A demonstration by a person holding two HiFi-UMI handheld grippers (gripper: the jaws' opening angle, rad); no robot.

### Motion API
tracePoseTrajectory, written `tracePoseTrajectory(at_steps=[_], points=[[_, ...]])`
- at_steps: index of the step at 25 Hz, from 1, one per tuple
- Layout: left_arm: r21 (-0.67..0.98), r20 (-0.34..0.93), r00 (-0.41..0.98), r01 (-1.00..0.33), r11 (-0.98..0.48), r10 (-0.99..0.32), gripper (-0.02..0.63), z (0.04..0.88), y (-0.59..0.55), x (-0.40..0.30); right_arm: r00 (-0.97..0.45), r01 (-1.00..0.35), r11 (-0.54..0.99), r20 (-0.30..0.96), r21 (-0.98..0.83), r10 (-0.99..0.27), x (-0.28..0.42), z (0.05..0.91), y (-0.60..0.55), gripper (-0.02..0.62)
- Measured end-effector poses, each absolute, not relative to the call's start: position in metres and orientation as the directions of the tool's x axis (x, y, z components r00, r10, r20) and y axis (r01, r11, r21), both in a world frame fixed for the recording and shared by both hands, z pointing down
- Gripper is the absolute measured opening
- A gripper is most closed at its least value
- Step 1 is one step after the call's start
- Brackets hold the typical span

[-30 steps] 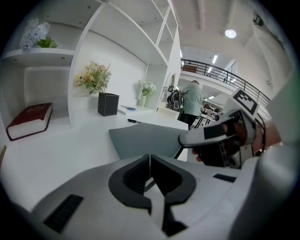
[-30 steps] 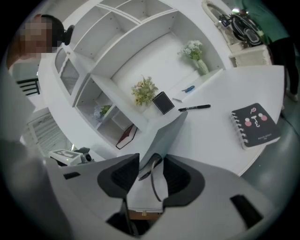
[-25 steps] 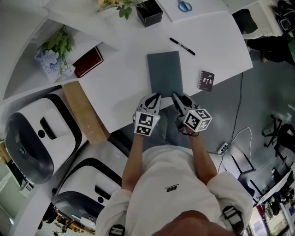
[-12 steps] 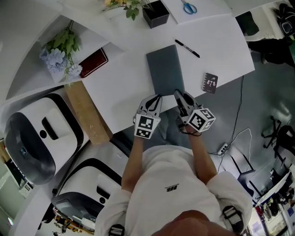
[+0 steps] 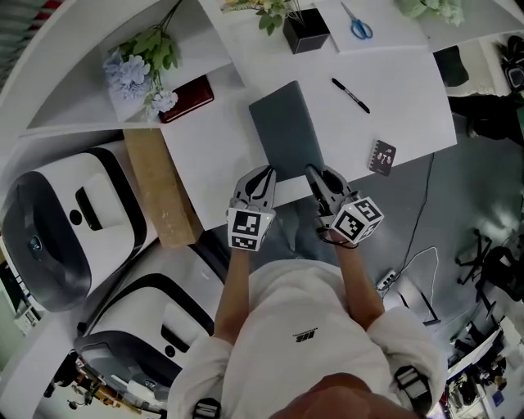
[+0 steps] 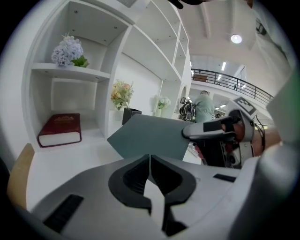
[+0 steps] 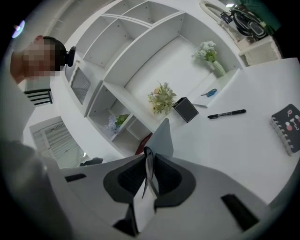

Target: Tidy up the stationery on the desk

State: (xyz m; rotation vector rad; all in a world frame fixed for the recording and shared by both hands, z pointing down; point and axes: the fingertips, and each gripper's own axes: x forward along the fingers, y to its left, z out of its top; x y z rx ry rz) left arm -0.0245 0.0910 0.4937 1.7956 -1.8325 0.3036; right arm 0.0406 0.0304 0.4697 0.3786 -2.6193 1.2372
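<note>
A thin grey book [image 5: 285,131] hangs tilted over the white desk [image 5: 213,151], its near edge lifted. My left gripper [image 5: 262,173] is shut on the near left corner, and the left gripper view shows the book [image 6: 150,137] spreading out from the closed jaws. My right gripper [image 5: 314,174] is shut on the near right corner; its jaws have just been closing, and the book's thin edge [image 7: 164,136] stands between them. A black pen [image 5: 350,95] and a small dark spiral notebook [image 5: 381,156] lie on the desk to the right.
Blue scissors [image 5: 355,24] and a black pen holder [image 5: 306,31] sit at the desk's back. A red book [image 5: 187,99] and flowers [image 5: 139,69] occupy the shelf at left. A wooden board [image 5: 160,192] and white machines [image 5: 57,237] stand left of the desk.
The right jaws closed on the grey book's near edge. Both grippers then rose with it, and the book's near edge came up off the desk.
</note>
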Motion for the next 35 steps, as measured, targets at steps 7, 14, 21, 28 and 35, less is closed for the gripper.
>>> tracePoseTrajectory(at_steps=[7, 14, 21, 28, 35], points=[[0.200, 0.496, -0.041, -0.967, 0.160, -0.868, 0.000, 0.475, 0.116, -0.050, -0.961, -0.229, 0.638, 0.277, -0.735, -0.027, 0.010, 0.461, 0.068, 0.035], [0.181, 0.470, -0.125, -0.955, 0.234, -0.874, 0.000, 0.463, 0.140, -0.079, -0.976, -0.142, 0.638, 0.215, -0.757, 0.038, -0.024, 0.449, 0.088, 0.035], [0.161, 0.443, -0.175, -0.949, 0.270, -0.879, 0.000, 0.448, 0.156, -0.109, -0.985, -0.088, 0.627, 0.161, -0.774, 0.061, -0.062, 0.441, 0.097, 0.035], [0.142, 0.415, -0.200, -0.950, 0.280, -0.888, 0.000, 0.431, 0.163, -0.136, -0.993, -0.025, 0.618, 0.091, -0.786, 0.075, -0.104, 0.427, 0.100, 0.035], [0.135, 0.401, -0.209, -0.950, 0.283, -0.892, 0.000, 0.427, 0.160, -0.160, -0.995, 0.001, 0.608, 0.059, -0.794, 0.078, -0.130, 0.422, 0.099, 0.035]])
